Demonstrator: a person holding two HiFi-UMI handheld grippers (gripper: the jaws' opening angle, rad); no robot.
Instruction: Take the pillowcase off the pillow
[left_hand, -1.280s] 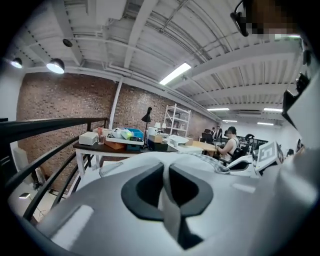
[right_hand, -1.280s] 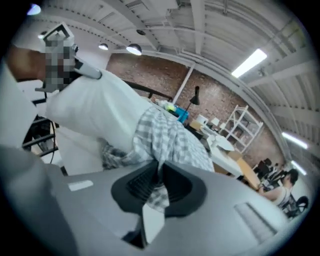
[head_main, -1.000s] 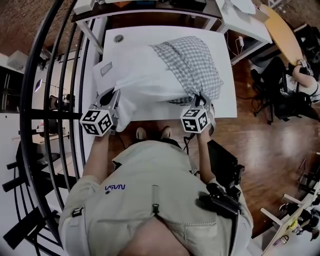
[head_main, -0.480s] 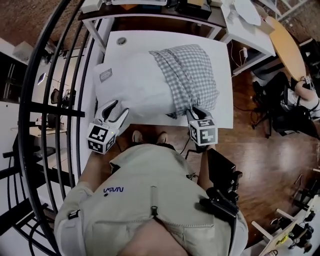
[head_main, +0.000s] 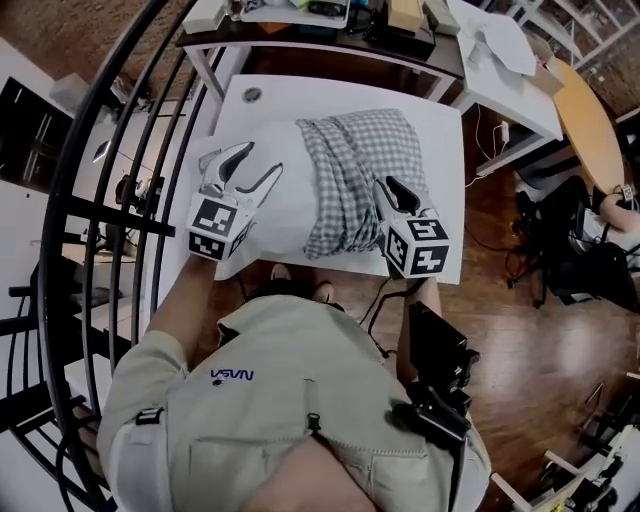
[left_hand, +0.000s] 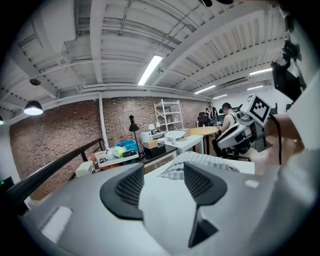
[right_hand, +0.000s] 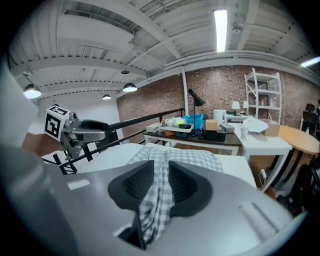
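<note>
Off left edge of white table (head_main: 300, 95): black railing (left_hand: 55, 166), bars curving alongside. Past table's far edge: dark desk (right_hand: 200, 136) w/ clutter, blue box (right_hand: 194, 121) on it, desk lamp (left_hand: 133, 126) by it, brick wall (left_hand: 60, 125) behind. Off table's far-right corner: white desk (head_main: 515, 80), then round wooden table (head_main: 585, 100).

On the table: pillow (head_main: 290, 205) lying across. Bare white over table's left half. Checked pillowcase (head_main: 375, 145) bunched over table's middle and right half, only part way off.

Left gripper (head_main: 252, 165): over table's left-front part, above bare pillow. Aimed toward table's far edge, a bit below level, rolled to one side. Marker cube near table's front-left corner, forearm coming in from front edge. Jaws wide, just been opening. White pillow showing in the gap, pads not pressing on it.

Right gripper (head_main: 397, 192): over table's right-front part, tipped down toward far edge, cube near front edge. Jaws narrow: widened, then eased in a touch. Pinched on a twisted strand of pillowcase, strand running from btwn the pads out to the bunched cloth at table's middle.
</note>
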